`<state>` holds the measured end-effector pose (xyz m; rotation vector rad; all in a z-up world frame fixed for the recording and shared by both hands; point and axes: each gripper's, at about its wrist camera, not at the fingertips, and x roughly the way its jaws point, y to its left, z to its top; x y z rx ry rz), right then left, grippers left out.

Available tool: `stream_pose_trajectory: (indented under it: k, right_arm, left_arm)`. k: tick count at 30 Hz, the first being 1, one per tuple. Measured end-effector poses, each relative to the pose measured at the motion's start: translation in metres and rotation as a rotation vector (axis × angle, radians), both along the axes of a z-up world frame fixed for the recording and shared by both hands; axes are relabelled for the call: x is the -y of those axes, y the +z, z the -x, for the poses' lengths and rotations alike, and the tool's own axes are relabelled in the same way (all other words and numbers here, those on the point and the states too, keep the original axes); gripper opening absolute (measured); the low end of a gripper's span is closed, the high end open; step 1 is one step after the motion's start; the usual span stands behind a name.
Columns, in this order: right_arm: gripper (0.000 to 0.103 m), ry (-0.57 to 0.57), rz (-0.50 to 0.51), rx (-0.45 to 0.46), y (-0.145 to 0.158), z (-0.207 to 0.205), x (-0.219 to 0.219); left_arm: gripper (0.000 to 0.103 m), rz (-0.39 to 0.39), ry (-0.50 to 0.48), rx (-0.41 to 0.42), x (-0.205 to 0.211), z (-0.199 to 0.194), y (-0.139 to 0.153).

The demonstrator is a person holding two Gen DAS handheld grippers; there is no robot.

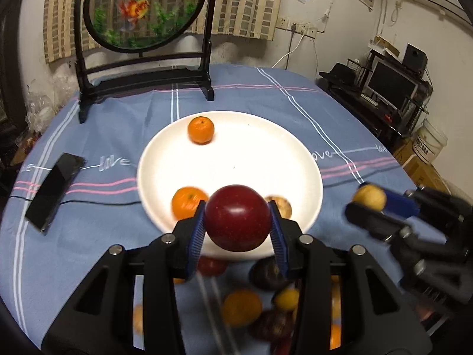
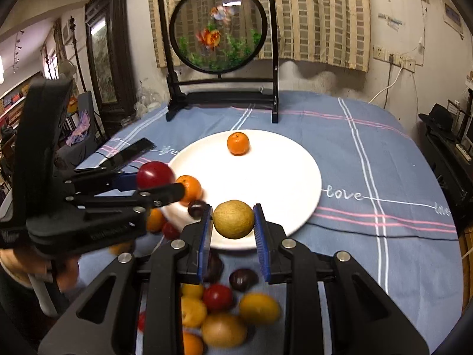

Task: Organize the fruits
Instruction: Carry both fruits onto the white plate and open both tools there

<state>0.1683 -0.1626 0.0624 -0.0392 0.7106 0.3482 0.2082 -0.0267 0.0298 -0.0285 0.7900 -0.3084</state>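
Our left claw (image 1: 238,222) squeezes a red apple (image 1: 238,217) and our right claw (image 2: 233,224) squeezes a brown pear (image 2: 233,219), both over the white plate's (image 2: 280,177) near edge, ready to drop in.

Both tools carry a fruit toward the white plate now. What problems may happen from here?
1. The red apple is round and held only by the left tool's two narrow pads, so it may slip out.
2. The tan pear in the right tool may roll once released, since the white plate looks shallow.
3. Either fruit could bump the near orange.
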Motion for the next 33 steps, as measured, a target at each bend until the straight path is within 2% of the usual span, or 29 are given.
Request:
stream_pose_trajectory:
  k: [3, 7, 12, 16, 19, 20, 21, 22, 25, 29, 33]
  right_arm:
    - [0.028, -0.023, 0.007, -0.031, -0.011, -0.025, -0.004]
    - [0.028, -0.071, 0.0, -0.069, -0.029, -0.051, 0.0]
    - [0.028, -0.094, -0.049, -0.099, -0.043, -0.061, 0.01]
    - [0.028, -0.108, -0.064, -0.137, -0.053, -0.066, 0.014]
    - [0.038, -0.136, -0.074, -0.131, -0.054, -0.065, 0.017]
    - [0.048, -0.16, -0.071, -0.125, -0.054, -0.064, 0.021]
    - [0.055, -0.178, -0.077, -0.12, -0.053, -0.064, 0.024]
    - [0.055, -0.183, -0.099, -0.119, -0.053, -0.063, 0.027]
    - [0.055, -0.174, -0.131, -0.135, -0.053, -0.062, 0.031]
    - [0.057, -0.175, -0.12, -0.138, -0.054, -0.059, 0.029]
    - [0.061, -0.169, -0.112, -0.139, -0.054, -0.058, 0.028]
  left_arm:
    - [0.042, -0.052, 0.045, 0.0, 0.008, -0.021, -0.008]
    - [0.042, -0.028, 0.048, -0.055, 0.01, -0.043, -0.023]
    - [0.042, -0.044, 0.05, -0.085, 0.016, -0.057, -0.037]
    - [0.043, -0.055, 0.046, -0.069, 0.019, -0.058, -0.041]
    - [0.054, -0.051, 0.056, -0.036, 0.02, -0.056, -0.039]
    - [0.055, -0.055, 0.064, -0.027, 0.019, -0.055, -0.038]
    - [0.061, -0.055, 0.075, -0.012, 0.017, -0.053, -0.036]
    - [0.069, -0.053, 0.083, -0.002, 0.015, -0.052, -0.035]
    - [0.081, -0.056, 0.117, 0.032, 0.009, -0.047, -0.03]
    - [0.087, -0.052, 0.113, 0.052, 0.001, -0.037, -0.029]
    - [0.088, 0.013, 0.081, 0.04, -0.005, -0.027, -0.028]
